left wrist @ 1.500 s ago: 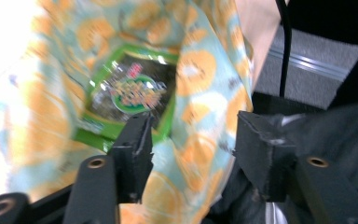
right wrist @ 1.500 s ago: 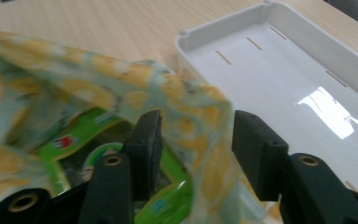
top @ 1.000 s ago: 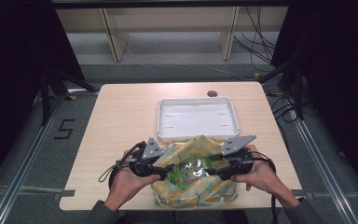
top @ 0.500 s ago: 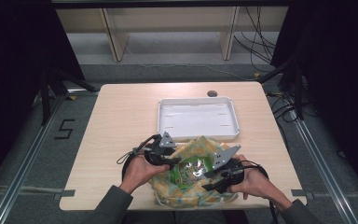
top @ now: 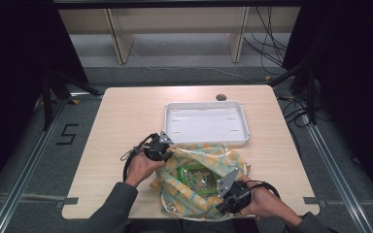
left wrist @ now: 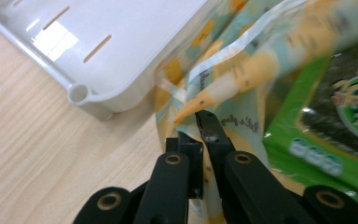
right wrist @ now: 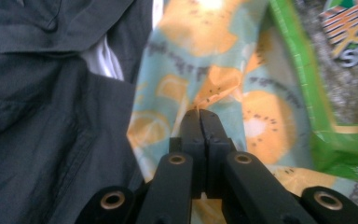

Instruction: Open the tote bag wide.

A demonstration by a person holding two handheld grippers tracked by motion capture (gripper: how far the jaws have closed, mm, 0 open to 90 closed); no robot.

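Just in front of the white plastic tray (top: 206, 123), the fruit-print cloth drawstring bag (top: 175, 189) with a green snack packet (top: 198, 178) inside has its rim pinched by both clenched grippers, left gripper (left wrist: 199, 122) near the tray, right gripper (right wrist: 199, 112) farther from it.

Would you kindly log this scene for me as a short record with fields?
Surface: table
Bag: fruit-print cloth bag, mouth spread open, near table edge
Contents: green packet lying in the bag
Tray: white, empty, just beyond the bag
Left gripper: shut on the bag's rim by the tray
Right gripper: shut on the bag's near rim
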